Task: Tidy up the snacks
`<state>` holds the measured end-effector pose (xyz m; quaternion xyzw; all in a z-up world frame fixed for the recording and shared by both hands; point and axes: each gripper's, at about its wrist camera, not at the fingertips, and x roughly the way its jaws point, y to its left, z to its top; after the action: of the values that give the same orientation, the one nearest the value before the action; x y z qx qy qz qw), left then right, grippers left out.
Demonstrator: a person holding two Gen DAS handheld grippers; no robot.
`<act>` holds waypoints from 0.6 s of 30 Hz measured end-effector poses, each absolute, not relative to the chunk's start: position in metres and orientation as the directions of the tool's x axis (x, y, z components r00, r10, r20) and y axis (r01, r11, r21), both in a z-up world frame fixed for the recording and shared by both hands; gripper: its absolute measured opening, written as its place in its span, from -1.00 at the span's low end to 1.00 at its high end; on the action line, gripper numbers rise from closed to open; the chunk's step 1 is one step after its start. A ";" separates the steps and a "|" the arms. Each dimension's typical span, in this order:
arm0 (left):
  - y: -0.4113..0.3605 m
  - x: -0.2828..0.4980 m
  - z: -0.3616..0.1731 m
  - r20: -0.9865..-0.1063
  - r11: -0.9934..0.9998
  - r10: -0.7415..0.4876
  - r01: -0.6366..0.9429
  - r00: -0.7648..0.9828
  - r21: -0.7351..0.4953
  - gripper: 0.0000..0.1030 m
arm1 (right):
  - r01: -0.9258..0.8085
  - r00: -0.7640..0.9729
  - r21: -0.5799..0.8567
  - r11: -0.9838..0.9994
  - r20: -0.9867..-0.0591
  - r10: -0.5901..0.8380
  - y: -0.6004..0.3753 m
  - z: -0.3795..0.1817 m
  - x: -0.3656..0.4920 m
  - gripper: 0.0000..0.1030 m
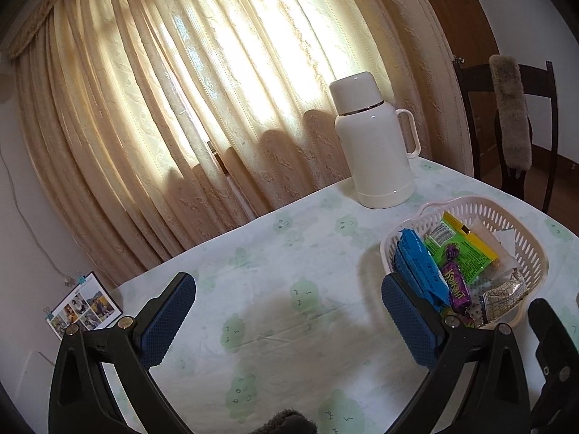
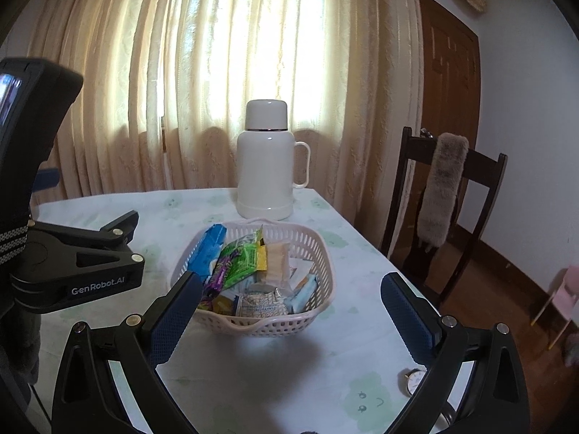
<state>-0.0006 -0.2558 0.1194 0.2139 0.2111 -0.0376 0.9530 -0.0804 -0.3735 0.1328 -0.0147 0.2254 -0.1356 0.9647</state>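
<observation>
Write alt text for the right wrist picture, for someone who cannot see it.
A pale plastic basket full of wrapped snacks sits on a table with a green-print cloth, framed by the open right hand-held gripper. A white thermos stands behind it before sunlit curtains; a wristwatch lies near the table's edge.

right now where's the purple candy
The purple candy lies in the pink basket on the table, wedged between the blue packet and the green packet, near the basket's front-left corner in the right wrist view.
</observation>
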 end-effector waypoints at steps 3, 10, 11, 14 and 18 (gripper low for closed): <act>-0.256 -0.001 0.119 -0.416 0.904 0.022 0.160 0.909 0.398 0.99 | 0.256 0.860 -0.099 0.962 -0.430 -0.273 -0.371 0.132 -0.080 0.92; -0.257 -0.002 0.120 -0.409 0.900 0.029 0.155 0.912 0.408 0.99 | 0.257 0.861 -0.099 0.961 -0.429 -0.274 -0.370 0.132 -0.080 0.92; -0.257 -0.002 0.120 -0.408 0.898 0.030 0.154 0.912 0.411 0.99 | 0.257 0.861 -0.099 0.961 -0.428 -0.274 -0.371 0.133 -0.080 0.92; -0.258 -0.003 0.119 -0.405 0.895 0.036 0.150 0.914 0.419 0.99 | 0.259 0.861 -0.100 0.961 -0.427 -0.277 -0.371 0.133 -0.080 0.92; -0.259 -0.004 0.118 -0.394 0.890 0.050 0.139 0.918 0.435 0.99 | 0.259 0.860 -0.106 0.960 -0.427 -0.279 -0.371 0.133 -0.080 0.92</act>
<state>-0.0036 -0.2594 0.1181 0.2336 0.2013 -0.0234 0.9510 -0.0803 -0.3709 0.1335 -0.0222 0.2247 -0.1395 0.9641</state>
